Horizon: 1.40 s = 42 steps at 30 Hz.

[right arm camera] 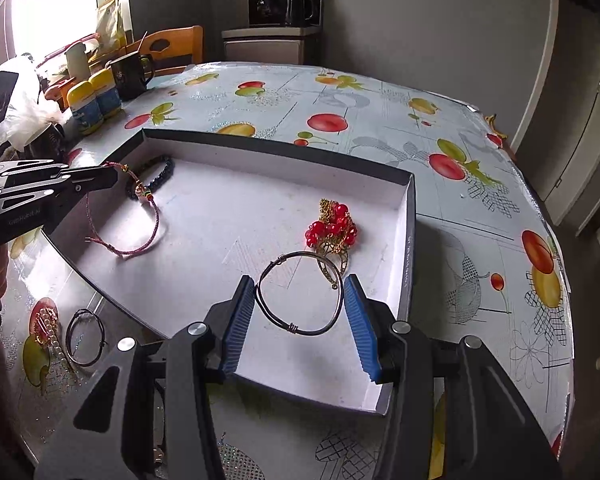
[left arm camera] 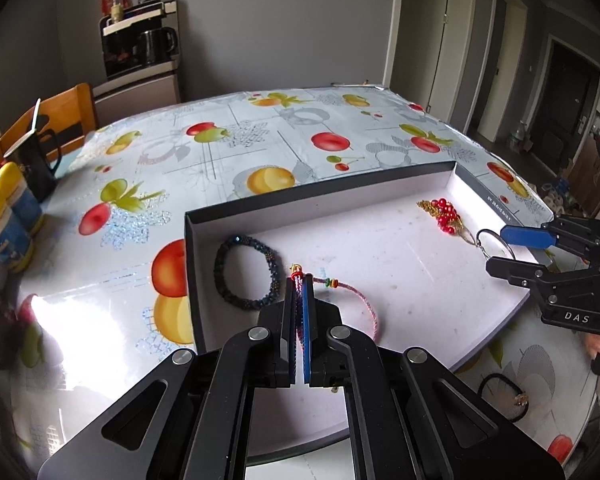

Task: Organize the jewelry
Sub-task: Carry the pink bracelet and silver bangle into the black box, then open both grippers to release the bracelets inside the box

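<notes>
**Cord in the left jaws, wire bangle sitting free on the right**

The left gripper [left arm camera: 300, 292] is pinching the pink woven cord bracelet [left arm camera: 364, 300] over the box's [left arm camera: 320, 200] left half, jaws nearly closed on it; the cord is looking light and limp, drooping in a loop, so gripping near the bead knot is making sense. The right gripper [right arm camera: 300, 312] is hanging wide, its blue pads [right arm camera: 238, 328] flanking the wire bangle [right arm camera: 300, 294] lying near the box's right wall. That bangle is looking thin, stiff and springy, probably slippery; whether a pad is touching it is unclear. The dark beaded bracelet [left arm camera: 246, 272] and red bead cluster [right arm camera: 334, 226] are resting inside. How much cord is running between the left jaws is hidden
</notes>
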Tool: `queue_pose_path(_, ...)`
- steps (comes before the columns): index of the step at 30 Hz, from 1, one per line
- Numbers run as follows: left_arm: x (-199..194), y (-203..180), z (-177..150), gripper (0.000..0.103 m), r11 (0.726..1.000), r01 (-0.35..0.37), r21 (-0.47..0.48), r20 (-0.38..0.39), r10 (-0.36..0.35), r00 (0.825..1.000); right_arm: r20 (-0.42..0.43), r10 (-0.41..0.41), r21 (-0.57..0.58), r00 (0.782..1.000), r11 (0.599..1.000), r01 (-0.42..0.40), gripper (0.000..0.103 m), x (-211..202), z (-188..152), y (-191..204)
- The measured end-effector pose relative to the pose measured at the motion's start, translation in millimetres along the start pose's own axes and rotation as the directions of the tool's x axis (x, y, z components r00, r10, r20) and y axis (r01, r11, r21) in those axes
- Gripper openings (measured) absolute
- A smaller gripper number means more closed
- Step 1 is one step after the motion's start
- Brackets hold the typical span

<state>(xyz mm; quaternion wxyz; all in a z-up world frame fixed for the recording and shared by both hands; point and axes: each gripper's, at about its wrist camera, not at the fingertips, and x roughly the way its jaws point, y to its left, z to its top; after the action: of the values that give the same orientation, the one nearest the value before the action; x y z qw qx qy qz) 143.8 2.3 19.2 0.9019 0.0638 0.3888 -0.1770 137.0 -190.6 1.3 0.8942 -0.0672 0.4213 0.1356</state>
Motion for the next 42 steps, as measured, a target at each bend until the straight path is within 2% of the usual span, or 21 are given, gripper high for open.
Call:
queue_pose_path(5, 4.0, -2.8, -6.0, 0.002, 1.0, 0.017, 0.017, -0.025, -0.017, 1.0, -0.044, 0.005, -0.009, 0.999, 1.0, -0.006, 0.046, 6.4, 1.6, 3.5)
queue_pose_path(14, 14.6, -6.9, -10.6, 0.002, 0.999, -0.018, 0.049, -0.051, 0.02, 0.999, -0.066, 0.009, 0.015, 0.998, 1.0, -0.008, 0.046, 13.9, 4.3, 4.7)
queue_pose_path(22, 19.0, -7.3, -11.9, 0.003, 0.999, -0.016, 0.051, -0.066, 0.019, 0.998, -0.077, 0.01, 0.023, 0.997, 1.0, -0.008, 0.046, 16.3, 5.3, 3.5)
queue_pose_path(24, 19.2, -7.0, -11.5, 0.005, 0.999, -0.013, 0.045, -0.066, 0.016, 0.998, -0.076, 0.01, 0.027, 0.997, 1.0, -0.008, 0.046, 15.7, 4.8, 3.1)
queue_pose_path(27, 17.4, -6.5, -11.0, 0.014, 0.999, -0.007, 0.039, -0.053, 0.01, 0.999, -0.069, 0.01, 0.031, 0.998, 0.999, -0.008, 0.046, 14.3, 4.4, 2.9)
queue_pose_path(29, 15.7, -6.9, -10.6, 0.025, 0.999, -0.007, 0.041, -0.04, 0.008, 0.999, -0.063, 0.015, 0.034, 0.998, 0.999, -0.013, 0.047, 12.3, 4.1, 2.5)
queue_pose_path(30, 14.8, -7.7, -10.6, 0.027, 0.999, -0.005, 0.044, -0.035, 0.007, 0.999, -0.058, 0.018, 0.036, 0.998, 0.999, -0.016, 0.047, 10.4, 4.0, 2.5)
queue_pose_path(31, 13.8, -8.4, -10.4, 0.029, 0.999, -0.004, 0.046, -0.029, 0.006, 1.0, -0.051, 0.023, 0.038, 0.998, 0.999, -0.021, 0.049, 8.0, 4.2, 2.5)
queue_pose_path(34, 10.7, -9.3, -9.9, 0.034, 0.999, 0.0, 0.045, -0.013, 0.0, 1.0, -0.011, 0.039, 0.044, 0.999, 0.998, -0.039, 0.063, -3.4, 3.8, 3.7)
queue_pose_path(36, 7.2, -9.7, -9.1, 0.04, 0.999, -0.001, 0.046, 0.007, 0.001, 1.0, 0.012, 0.047, 0.05, 0.999, 0.998, -0.047, 0.064, -11.3, 3.0, 3.6)
queue_pose_path(38, 4.1, -10.0, -8.7, 0.057, 0.999, -0.007, 0.048, 0.026, 0.005, 1.0, 0.044, 0.059, 0.068, 0.997, 0.996, -0.062, 0.069, -20.9, 0.2, 1.6)
queue_pose_path(42, 0.7, -10.0, -8.4, 0.064, 0.999, -0.018, 0.048, 0.044, 0.016, 0.999, 0.098, 0.052, 0.096, 0.994, 0.993, -0.061, 0.077, -38.6, -8.8, -0.8)
